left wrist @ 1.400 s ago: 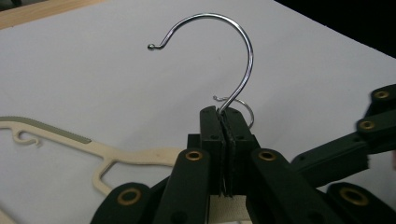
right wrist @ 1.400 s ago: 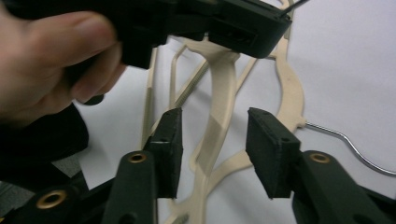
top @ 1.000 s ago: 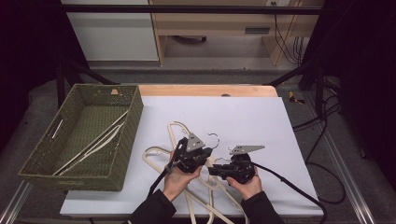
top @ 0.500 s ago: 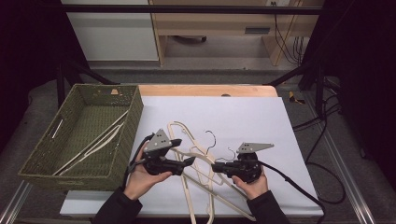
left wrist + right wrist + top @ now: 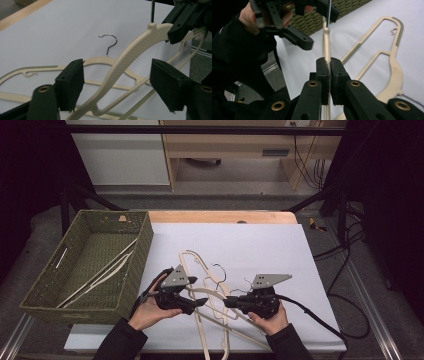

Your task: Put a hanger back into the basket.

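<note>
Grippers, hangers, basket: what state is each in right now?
Right gripper: shut on the raised hanger.
Left gripper: open, jaws either side of the raised hanger, not touching.
Other hangers: lying flat on the table.
Basket: upright, with hangers inside.

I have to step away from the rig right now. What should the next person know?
Right gripper: shut on the raised cream hanger, near its hook end.
Left gripper: open, jaws either side of that hanger's arm, not closed.
Other hangers lie tangled on the white table; some already lie in the wicker basket.
Left to do, probably: free the raised hanger and put it in the basket, then the rest.
</note>
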Tool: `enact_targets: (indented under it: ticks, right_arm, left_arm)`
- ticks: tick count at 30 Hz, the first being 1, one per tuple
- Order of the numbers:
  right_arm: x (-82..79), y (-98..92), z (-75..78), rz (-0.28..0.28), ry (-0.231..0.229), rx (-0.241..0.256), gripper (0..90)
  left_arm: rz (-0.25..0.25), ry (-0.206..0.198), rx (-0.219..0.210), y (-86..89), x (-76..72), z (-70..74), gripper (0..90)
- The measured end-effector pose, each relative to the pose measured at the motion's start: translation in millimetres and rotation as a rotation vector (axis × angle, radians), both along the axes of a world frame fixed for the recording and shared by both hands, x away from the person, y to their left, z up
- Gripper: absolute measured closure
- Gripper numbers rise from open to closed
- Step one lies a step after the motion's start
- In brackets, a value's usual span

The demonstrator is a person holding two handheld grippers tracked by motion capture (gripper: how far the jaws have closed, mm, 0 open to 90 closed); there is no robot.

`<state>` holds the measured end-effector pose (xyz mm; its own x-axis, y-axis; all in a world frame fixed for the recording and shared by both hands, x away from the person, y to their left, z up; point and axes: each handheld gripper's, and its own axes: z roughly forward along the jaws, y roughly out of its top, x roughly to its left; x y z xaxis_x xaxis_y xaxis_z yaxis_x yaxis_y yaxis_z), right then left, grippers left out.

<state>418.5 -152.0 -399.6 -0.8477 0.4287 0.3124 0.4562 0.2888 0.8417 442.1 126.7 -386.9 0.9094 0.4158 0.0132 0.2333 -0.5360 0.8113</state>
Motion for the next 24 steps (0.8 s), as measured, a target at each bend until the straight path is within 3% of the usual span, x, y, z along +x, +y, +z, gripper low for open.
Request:
enact_targets:
  ticks: [4,6,7,9,14,16,19,21,24]
  right_arm:
    - [-1.0,1.1,-1.0,0.022,-0.001,-0.008,87.2]
    - [-1.2,1.8,-1.0,0.025,0.002,-0.007,87.2]
    - [-1.4,2.5,-1.2,0.031,0.002,-0.009,87.2]
    - [-1.4,3.0,-1.6,0.040,0.001,-0.009,87.1]
    - [-1.3,3.3,-2.4,0.047,0.003,-0.013,86.6]
    - [-2.5,3.9,-2.8,0.036,-0.024,-0.018,85.0]
    - [-4.2,4.0,-2.8,0.007,-0.072,-0.031,82.4]
    - [-4.9,3.2,-1.5,-0.027,-0.110,-0.038,78.1]
    - [-5.6,2.1,0.0,-0.048,-0.131,-0.037,73.7]
  left_arm:
    - [-0.023,-0.013,0.036,-1.5,-0.9,-1.1,41.6]
    - [-0.026,-0.007,0.033,-1.6,-1.5,-1.0,44.7]
    - [-0.031,-0.007,0.041,-0.8,-2.3,-0.7,52.9]
    - [-0.042,0.009,0.040,-0.2,-3.0,-0.8,59.6]
    - [-0.049,-0.009,0.066,0.4,-6.4,-1.2,65.1]
    - [-0.048,-0.037,0.082,1.7,-11.1,-2.4,67.8]
    - [-0.057,-0.037,0.085,2.8,-15.3,-3.1,71.5]
    - [-0.073,-0.019,0.082,2.3,-20.5,-3.1,76.9]
    - [-0.083,-0.002,0.076,2.1,-22.3,-2.2,80.2]
